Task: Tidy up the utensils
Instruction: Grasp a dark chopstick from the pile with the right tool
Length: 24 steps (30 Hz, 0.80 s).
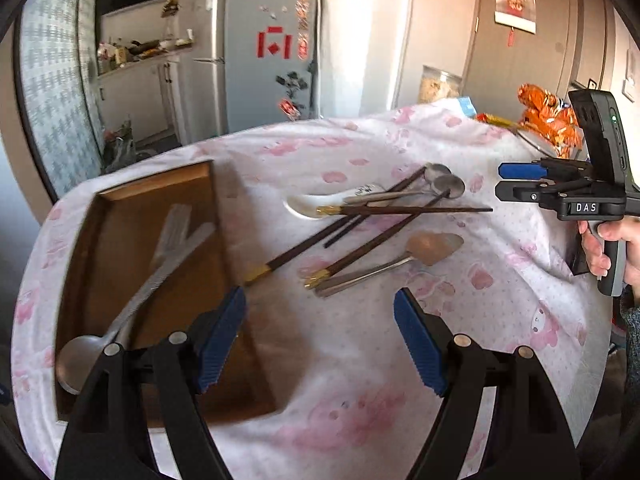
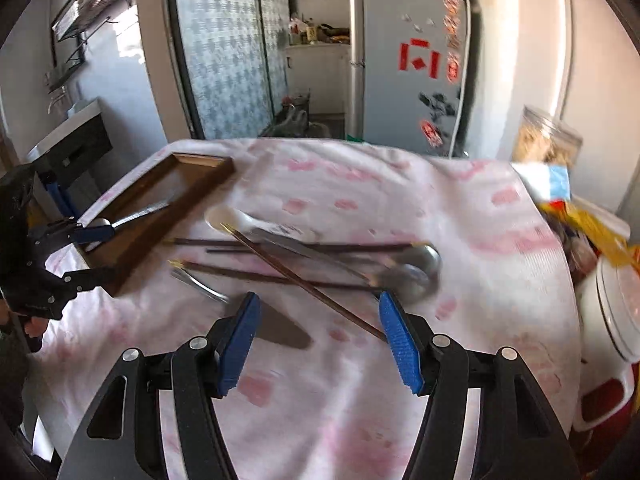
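Both grippers are standing apart and empty over the counter [image 1: 400, 340]: left gripper [image 1: 320, 336] near the wooden tray [image 1: 120, 216], right gripper [image 2: 320, 340] hovering over the pile. One metal spoon [image 1: 132, 304] is lying in the tray. Chopsticks [image 1: 400, 211], steel spoons [image 1: 444, 184], a white ceramic spoon [image 1: 316, 202] and a flat spatula [image 1: 432, 248] are lying crossed on the cloth. Chopsticks are probably light, thin, rolling easily; pinch mid-shaft. Steel likely slippery; ceramic fragile, take by the handle.
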{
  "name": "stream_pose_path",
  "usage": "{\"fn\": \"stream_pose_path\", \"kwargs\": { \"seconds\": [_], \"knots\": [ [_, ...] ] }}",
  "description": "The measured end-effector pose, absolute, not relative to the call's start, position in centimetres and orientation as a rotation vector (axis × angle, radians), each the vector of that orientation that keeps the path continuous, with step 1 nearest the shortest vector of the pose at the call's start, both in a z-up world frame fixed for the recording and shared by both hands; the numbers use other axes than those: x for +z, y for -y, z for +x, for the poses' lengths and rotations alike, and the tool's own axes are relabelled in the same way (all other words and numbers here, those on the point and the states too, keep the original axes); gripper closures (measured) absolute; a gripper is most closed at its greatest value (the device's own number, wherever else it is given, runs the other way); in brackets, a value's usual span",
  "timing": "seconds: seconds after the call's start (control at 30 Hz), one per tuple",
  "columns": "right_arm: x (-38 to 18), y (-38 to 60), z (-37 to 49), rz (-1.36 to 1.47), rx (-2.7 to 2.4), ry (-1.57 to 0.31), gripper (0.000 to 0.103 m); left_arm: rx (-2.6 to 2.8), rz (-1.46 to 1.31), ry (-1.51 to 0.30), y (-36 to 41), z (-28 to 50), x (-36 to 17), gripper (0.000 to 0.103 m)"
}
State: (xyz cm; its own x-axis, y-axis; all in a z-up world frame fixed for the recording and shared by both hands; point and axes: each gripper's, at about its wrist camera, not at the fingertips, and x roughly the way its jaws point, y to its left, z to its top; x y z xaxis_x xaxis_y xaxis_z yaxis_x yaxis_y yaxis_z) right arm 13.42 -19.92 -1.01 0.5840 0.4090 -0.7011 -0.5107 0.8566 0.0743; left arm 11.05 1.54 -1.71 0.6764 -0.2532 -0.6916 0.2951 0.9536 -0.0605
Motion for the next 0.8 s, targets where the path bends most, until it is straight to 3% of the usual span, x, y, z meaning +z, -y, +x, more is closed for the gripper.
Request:
{"fn": "stream_pose_path", "kwargs": {
  "seconds": [0.07, 0.13, 0.23, 0.47, 0.6, 0.8],
  "knots": [
    [-2.2, 19.9, 13.9, -0.180, 0.549, -0.811, 0.040, -0.319, 0.065, -0.782, -0.7, 12.1, -2.3, 0.024],
    [-3.5, 19.3, 14.5, -0.229, 0.554, -0.831, 0.051, -0.326, 0.068, -0.799, -0.2, 12.9, -2.8, 0.024],
    [-4.7, 18.3, 15.8, -0.276, 0.570, -0.848, 0.059, -0.341, 0.086, -0.813, 0.9, 14.1, -3.0, 0.024],
    [-6.2, 15.7, 17.5, -0.455, 0.600, -0.852, 0.065, -0.396, 0.126, -0.831, 2.5, 16.1, -3.1, 0.024],
    [-6.2, 14.9, 17.2, -0.511, 0.676, -0.862, 0.090, -0.419, 0.105, -0.846, 2.8, 16.7, -3.3, 0.024],
    [-5.6, 15.4, 16.9, -0.467, 0.733, -0.850, 0.098, -0.435, 0.075, -0.846, 3.0, 16.9, -3.4, 0.024]
  ]
}}
